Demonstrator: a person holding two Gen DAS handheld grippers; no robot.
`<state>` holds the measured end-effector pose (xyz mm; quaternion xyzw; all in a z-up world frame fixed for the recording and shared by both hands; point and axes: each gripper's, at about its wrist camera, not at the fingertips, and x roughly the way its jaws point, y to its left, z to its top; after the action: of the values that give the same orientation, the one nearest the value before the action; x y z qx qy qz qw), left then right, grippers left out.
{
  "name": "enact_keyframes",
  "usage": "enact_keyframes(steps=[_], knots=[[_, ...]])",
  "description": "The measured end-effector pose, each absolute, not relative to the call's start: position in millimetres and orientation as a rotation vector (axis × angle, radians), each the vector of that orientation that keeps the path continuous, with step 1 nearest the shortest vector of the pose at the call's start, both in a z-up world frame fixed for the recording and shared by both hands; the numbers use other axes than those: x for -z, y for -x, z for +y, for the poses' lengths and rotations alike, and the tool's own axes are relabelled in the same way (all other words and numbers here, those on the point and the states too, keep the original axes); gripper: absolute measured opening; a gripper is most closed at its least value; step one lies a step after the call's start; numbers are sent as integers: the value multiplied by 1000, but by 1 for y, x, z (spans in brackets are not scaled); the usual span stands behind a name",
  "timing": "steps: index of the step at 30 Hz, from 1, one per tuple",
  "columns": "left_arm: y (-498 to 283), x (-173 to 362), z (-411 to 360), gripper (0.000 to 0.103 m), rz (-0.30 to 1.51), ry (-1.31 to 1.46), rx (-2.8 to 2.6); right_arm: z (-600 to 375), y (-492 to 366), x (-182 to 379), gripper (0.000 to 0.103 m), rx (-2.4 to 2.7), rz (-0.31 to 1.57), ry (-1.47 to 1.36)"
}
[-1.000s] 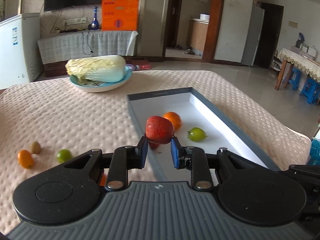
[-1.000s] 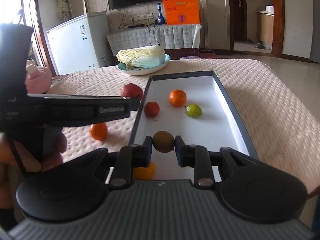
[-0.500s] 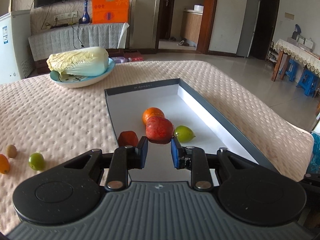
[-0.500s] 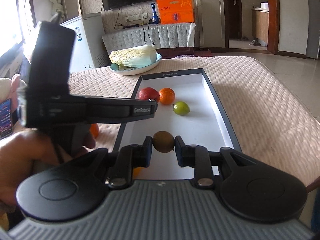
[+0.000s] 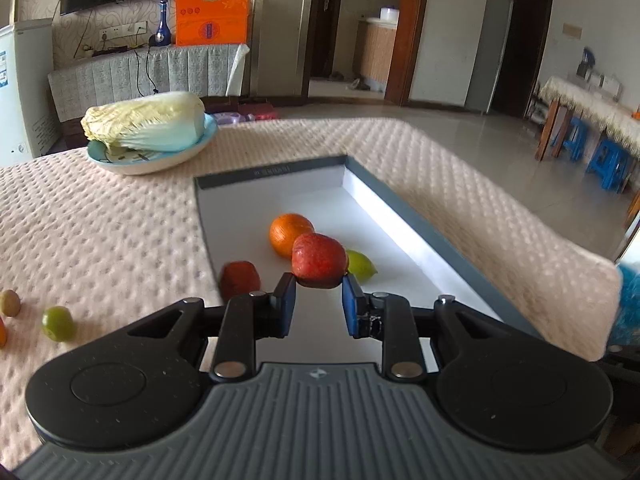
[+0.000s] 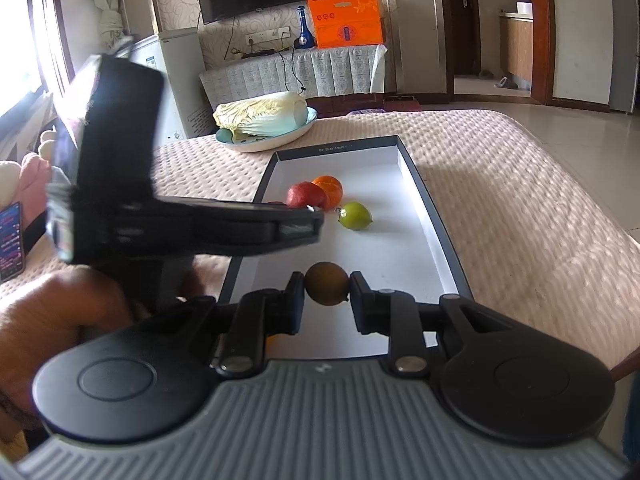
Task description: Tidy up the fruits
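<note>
Red apple (image 5: 318,258) sits pinched between the two blue-padded fingers of the left gripper (image 5: 319,300), held above the white floor of the grey-rimmed box (image 5: 404,210). From the left wrist view, three more fruits lie inside that box: one orange (image 5: 289,232) just behind the held apple, one green lime (image 5: 362,264) partly hidden to its right, and one smaller dark red fruit (image 5: 240,280) near the left wall. Out on the pink dimpled tablecloth (image 5: 100,232) at the far left are one green lime (image 5: 59,323), one brownish kiwi (image 5: 9,302), and a sliver of an orange fruit cut by the frame edge. One napa cabbage (image 5: 146,122) rests on one pale blue plate (image 5: 120,160) beyond the box.

From the right wrist view, the right gripper (image 6: 327,294) clamps one brown kiwi (image 6: 327,283) between its fingers, over the near end of the box (image 6: 448,256). The left gripper (image 6: 280,228) reaches in from the left, blurred, its tip by the red apple (image 6: 306,195), which touches the orange (image 6: 330,187). One green lime (image 6: 354,216) lies apart to the right. The cabbage (image 6: 262,114) on its plate (image 6: 276,140) is behind.
</note>
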<state>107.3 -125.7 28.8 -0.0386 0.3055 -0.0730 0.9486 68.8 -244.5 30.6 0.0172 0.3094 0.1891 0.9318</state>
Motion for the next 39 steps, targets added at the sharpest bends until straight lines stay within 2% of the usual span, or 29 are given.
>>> enact_keyframes(steps=[8, 17, 18, 19, 21, 22, 39], knots=[[-81, -42, -66, 29, 593, 187, 187, -240, -73, -35, 28, -407, 615, -58], [-80, -37, -100, 30, 598, 97, 225, -238, -76, -33, 28, -392, 624, -45], [-82, -35, -105, 35, 599, 85, 218, -239, -76, -32, 28, -388, 628, -42], [-84, -34, -111, 46, 606, 77, 221, -239, -76, -31, 28, -384, 631, -40], [-87, -31, -119, 61, 612, 71, 218, -242, -77, -29, 28, -377, 639, -37], [-87, -31, -122, 63, 607, 63, 217, -243, -77, -28, 28, -373, 642, -36], [-24, -47, -99, 63, 615, 68, 110, -248, -93, -15, 28, -313, 707, -62]])
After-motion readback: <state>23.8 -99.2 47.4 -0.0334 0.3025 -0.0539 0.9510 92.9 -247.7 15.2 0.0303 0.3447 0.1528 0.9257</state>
